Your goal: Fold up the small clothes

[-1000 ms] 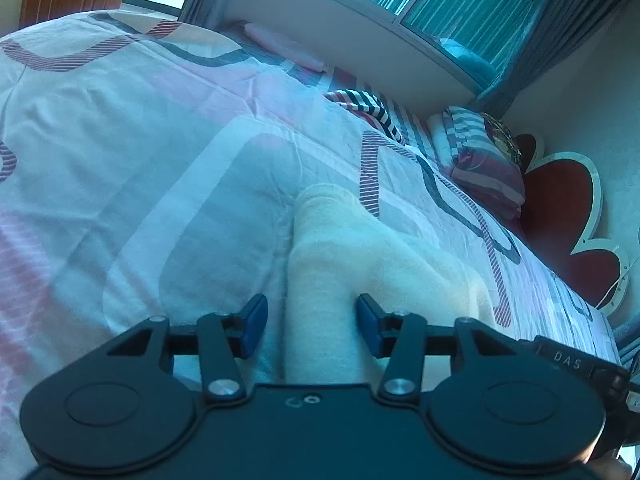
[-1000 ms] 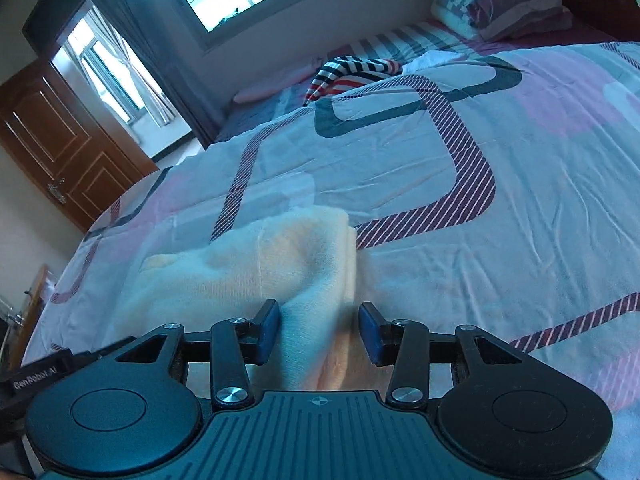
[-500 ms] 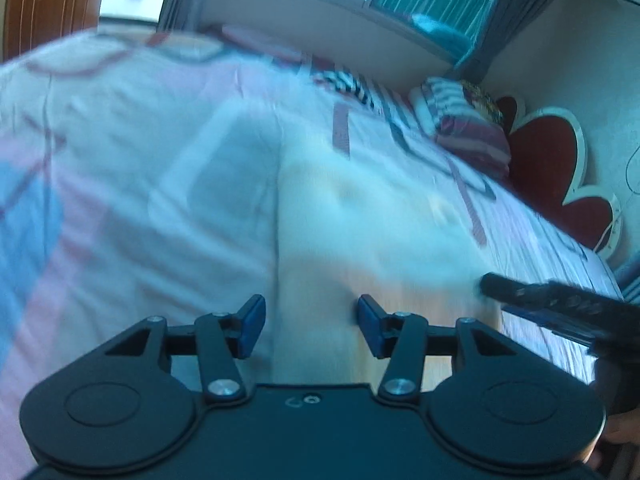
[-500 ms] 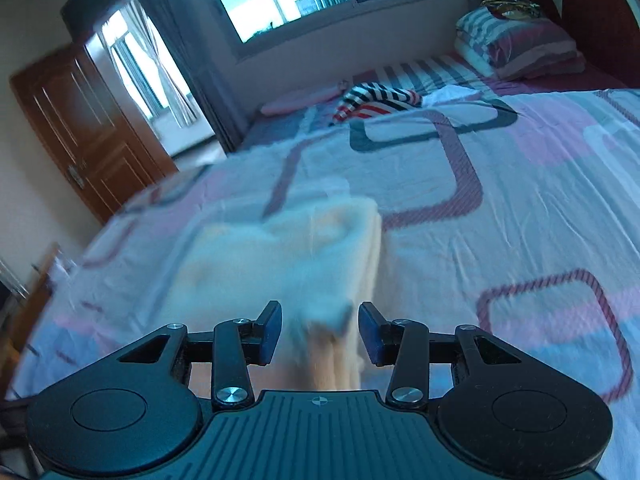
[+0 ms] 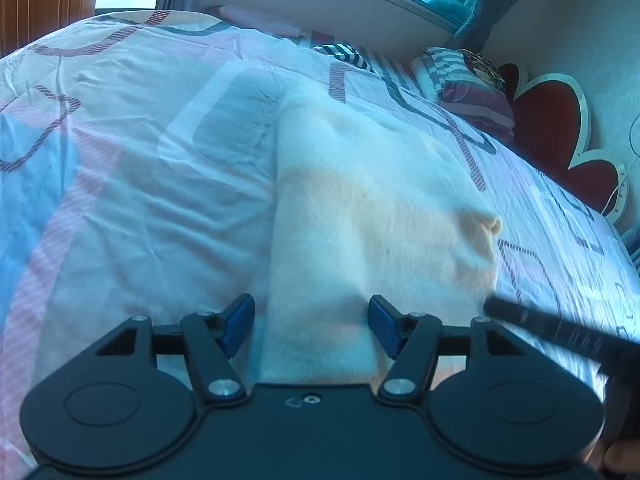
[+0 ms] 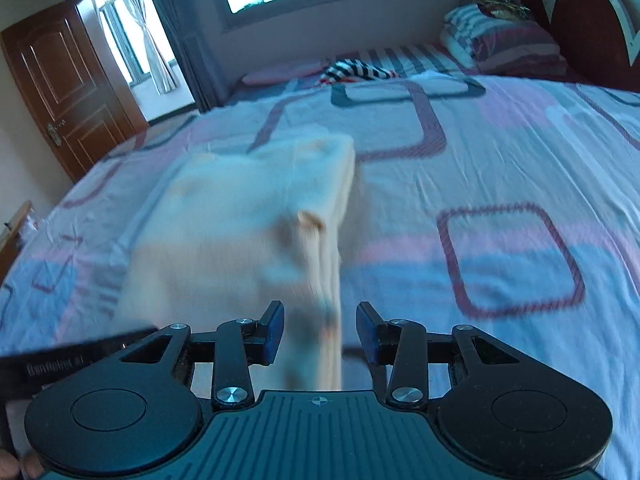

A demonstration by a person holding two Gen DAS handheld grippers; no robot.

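A cream garment (image 5: 372, 208) lies folded in a long flat strip on the patterned bed cover (image 5: 140, 200). Its near end runs between the fingers of my left gripper (image 5: 312, 324), whose jaws are opening; the blue pads stand clear of the cloth. In the right wrist view the same garment (image 6: 240, 216) shows its stacked right edge between the fingers of my right gripper (image 6: 320, 332), with a gap to the right pad. The right gripper's black body (image 5: 560, 332) pokes in at the lower right of the left view.
A striped garment (image 6: 356, 70) lies at the far side of the bed, with stacked pillows (image 6: 504, 44) and a red heart-shaped headboard (image 5: 552, 128) to the right. A wooden door (image 6: 60, 84) and windows stand beyond the bed.
Both grippers have drawn back along the bed, and more of the cream garment now shows in front of them. The left jaws stand wider than before.
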